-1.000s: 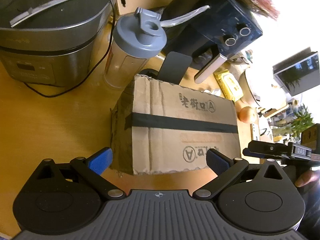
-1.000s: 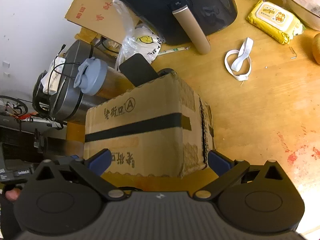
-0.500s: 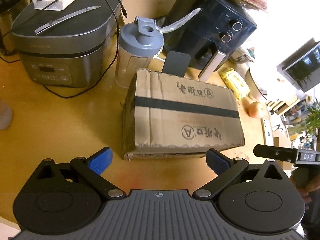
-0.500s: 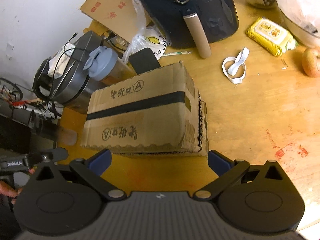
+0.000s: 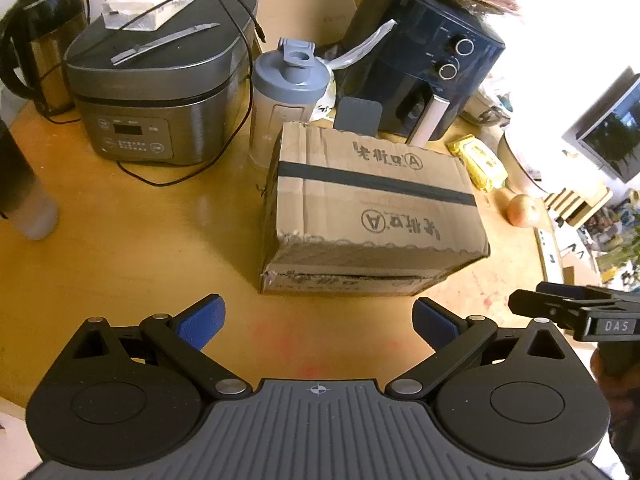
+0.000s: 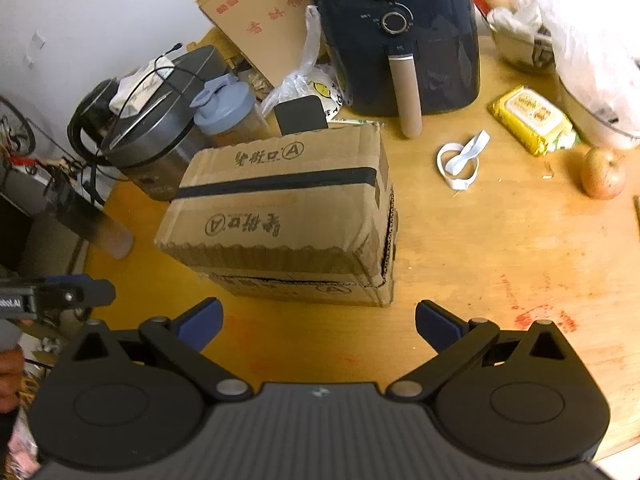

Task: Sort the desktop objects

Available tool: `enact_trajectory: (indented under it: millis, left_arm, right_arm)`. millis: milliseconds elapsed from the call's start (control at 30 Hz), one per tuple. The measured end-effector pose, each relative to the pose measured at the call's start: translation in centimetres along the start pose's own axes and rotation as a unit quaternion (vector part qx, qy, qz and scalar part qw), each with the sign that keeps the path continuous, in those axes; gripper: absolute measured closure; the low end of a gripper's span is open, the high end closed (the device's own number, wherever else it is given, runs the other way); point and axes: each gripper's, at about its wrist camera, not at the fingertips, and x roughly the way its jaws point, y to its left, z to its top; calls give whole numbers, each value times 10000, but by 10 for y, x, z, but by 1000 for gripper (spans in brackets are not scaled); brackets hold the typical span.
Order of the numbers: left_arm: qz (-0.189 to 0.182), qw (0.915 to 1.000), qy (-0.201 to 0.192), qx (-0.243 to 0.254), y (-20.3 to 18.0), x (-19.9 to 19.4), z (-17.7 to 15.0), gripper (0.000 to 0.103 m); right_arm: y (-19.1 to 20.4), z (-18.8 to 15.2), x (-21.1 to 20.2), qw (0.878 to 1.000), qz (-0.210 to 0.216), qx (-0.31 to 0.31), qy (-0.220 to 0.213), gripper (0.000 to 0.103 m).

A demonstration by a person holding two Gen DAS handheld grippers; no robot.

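A taped cardboard box (image 5: 372,204) (image 6: 284,216) rests on the wooden table (image 5: 140,248), its black tape strip across the top. My left gripper (image 5: 318,322) is open, held a short way in front of the box's near face, nothing between its blue pads. My right gripper (image 6: 318,320) is open too, in front of the same box and empty. Each gripper shows at the edge of the other's view: the right one (image 5: 576,312) at far right, the left one (image 6: 60,296) at far left.
Behind the box stand a grey-lidded shaker bottle (image 5: 288,96), a grey rice cooker (image 5: 160,92) with a cable, a dark air fryer (image 6: 400,36) and a black phone (image 6: 300,114). A white strap (image 6: 460,160), yellow wipes pack (image 6: 528,118) and an apple (image 6: 602,174) lie right. A dark bottle (image 5: 20,188) is left.
Both grippers have pulled back and up from the box, which now looks smaller and farther off. The box stays on the table. Both stay open.
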Motion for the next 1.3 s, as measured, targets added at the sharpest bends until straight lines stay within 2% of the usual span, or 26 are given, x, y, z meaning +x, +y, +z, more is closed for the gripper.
enact_trajectory:
  millis: [267, 367, 600, 833, 1300]
  left_arm:
    - [379, 9992, -62, 127, -15, -16, -24, 0]
    - [388, 9992, -60, 32, -18, -23, -33, 0]
    - [527, 9986, -58, 53, -27, -30, -53, 0]
    - [605, 9982, -52, 29, -31, -30, -66, 0]
    - [690, 9976, 3, 37, -30, -25, -77, 0]
  right_arm:
    - [7, -23, -20, 10000, -55, -9, 16, 0]
    - [10, -31, -28, 10000, -65, -39, 2, 0]
    - [22, -52, -41, 9977, -453, -461, -183, 0]
    - [29, -65, -40, 9959, -669, -610, -57, 0]
    - [30, -76, -40, 9949, -768, -643, 76, 0]
